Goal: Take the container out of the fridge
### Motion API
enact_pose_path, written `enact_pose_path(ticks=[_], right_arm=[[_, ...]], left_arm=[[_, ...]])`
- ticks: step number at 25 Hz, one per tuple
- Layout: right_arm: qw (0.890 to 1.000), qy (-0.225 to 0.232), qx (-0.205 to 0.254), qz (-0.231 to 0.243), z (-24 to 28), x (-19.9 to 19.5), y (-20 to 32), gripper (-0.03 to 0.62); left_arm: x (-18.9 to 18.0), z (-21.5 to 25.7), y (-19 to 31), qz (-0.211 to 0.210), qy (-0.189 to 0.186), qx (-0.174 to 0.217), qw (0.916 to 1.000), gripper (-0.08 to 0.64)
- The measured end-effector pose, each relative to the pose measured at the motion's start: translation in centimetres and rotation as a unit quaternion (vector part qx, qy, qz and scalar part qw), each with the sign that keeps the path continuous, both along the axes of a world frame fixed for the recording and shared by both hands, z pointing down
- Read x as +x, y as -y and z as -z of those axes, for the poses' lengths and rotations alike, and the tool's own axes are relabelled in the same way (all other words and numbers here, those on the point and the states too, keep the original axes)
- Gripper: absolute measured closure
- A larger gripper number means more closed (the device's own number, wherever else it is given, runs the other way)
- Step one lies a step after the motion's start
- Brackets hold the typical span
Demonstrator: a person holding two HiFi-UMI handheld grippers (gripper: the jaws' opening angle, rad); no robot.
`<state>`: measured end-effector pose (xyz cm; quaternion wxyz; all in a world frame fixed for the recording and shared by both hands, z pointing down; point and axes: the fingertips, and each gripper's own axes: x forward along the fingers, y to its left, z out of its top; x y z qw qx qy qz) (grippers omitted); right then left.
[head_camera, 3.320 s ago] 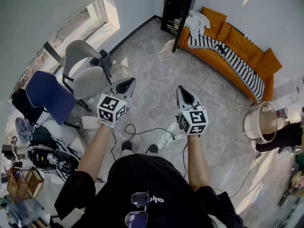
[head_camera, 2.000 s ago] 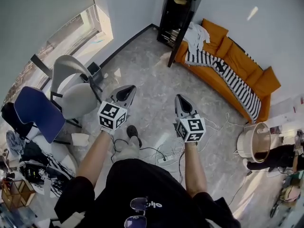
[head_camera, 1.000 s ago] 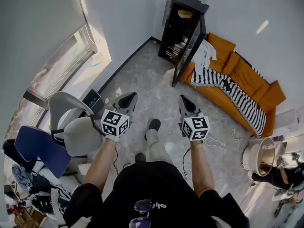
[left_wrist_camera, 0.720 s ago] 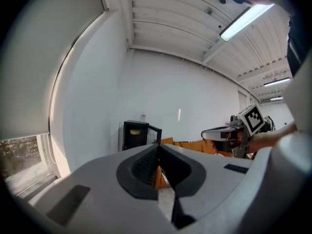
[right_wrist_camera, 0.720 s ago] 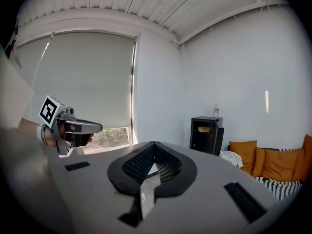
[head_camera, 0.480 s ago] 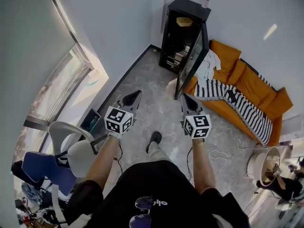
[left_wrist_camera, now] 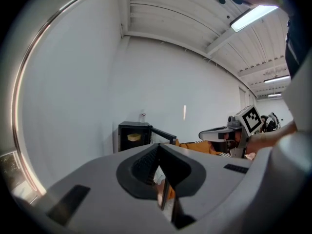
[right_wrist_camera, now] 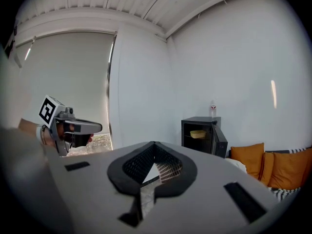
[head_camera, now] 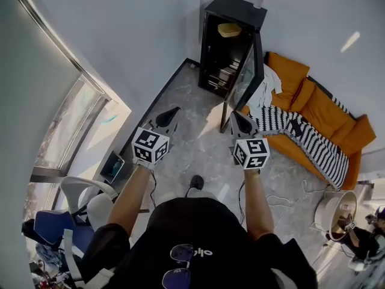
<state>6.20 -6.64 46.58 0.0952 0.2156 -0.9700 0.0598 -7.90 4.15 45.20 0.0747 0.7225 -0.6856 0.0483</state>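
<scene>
**Nearing the fridge, both jaws clamped on nothing**

The left hand-held gripper [head_camera: 173, 111] and right hand-held gripper [head_camera: 236, 116] are clenched and empty, well short of the fridge [head_camera: 237, 8], whose door [head_camera: 245, 77] stands open. The yellow container [head_camera: 229, 29] sits on its top shelf. It looks a light, shallow, stiffish plastic tub, perhaps slick; its front rim seems the best hold. Against a second ago, the fridge is nearer.
</scene>
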Motion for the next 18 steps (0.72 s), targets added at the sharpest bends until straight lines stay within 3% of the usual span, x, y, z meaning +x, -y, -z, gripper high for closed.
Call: enact_pose_path(ticks=[12, 18], right_arm=[[1.0, -0.007, -0.005, -0.015, -0.9, -4.5, 8.5, 0.586], [0.999, 0.001, -0.003, -0.045, -0.8, -8.7, 15.1, 0.586]], left_arm=[[-4.5, -1.2, 10.3, -0.023, -0.01, -0.001, 0.9997, 0.561], [-9.2, -1.1, 18.2, -0.055, -0.006, 0.005, 0.9985, 0.561]])
